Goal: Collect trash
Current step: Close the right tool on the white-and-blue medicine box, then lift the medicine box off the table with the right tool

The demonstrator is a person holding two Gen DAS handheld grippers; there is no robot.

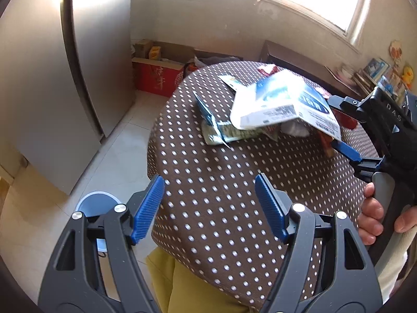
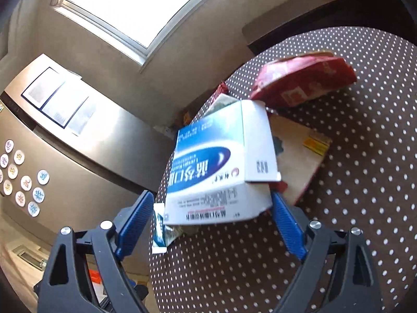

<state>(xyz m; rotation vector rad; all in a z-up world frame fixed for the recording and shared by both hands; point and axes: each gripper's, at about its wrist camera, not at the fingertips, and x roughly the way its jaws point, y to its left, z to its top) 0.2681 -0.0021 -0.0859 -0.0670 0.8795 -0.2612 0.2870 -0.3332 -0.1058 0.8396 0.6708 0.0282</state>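
A white and blue carton (image 2: pixel 221 167) hangs between the wide-open fingers of my right gripper (image 2: pixel 211 219), above the table; whether the pads touch it I cannot tell. In the left wrist view the same carton (image 1: pixel 281 101) is in the air over a pile of trash, blurred, with the right gripper (image 1: pixel 338 127) at its right edge. The pile holds a flattened green packet (image 1: pixel 229 133), a blue-edged wrapper (image 1: pixel 206 112) and a red bag (image 2: pixel 305 80). My left gripper (image 1: pixel 209 206) is open and empty over the near part of the table.
The round table has a brown cloth with white dots (image 1: pixel 221 182). A blue bin (image 1: pixel 96 206) stands on the floor at the left. A steel fridge (image 1: pixel 39 78) is left, red cardboard boxes (image 1: pixel 156 75) behind. A flat brown card (image 2: pixel 299 156) lies under the carton.
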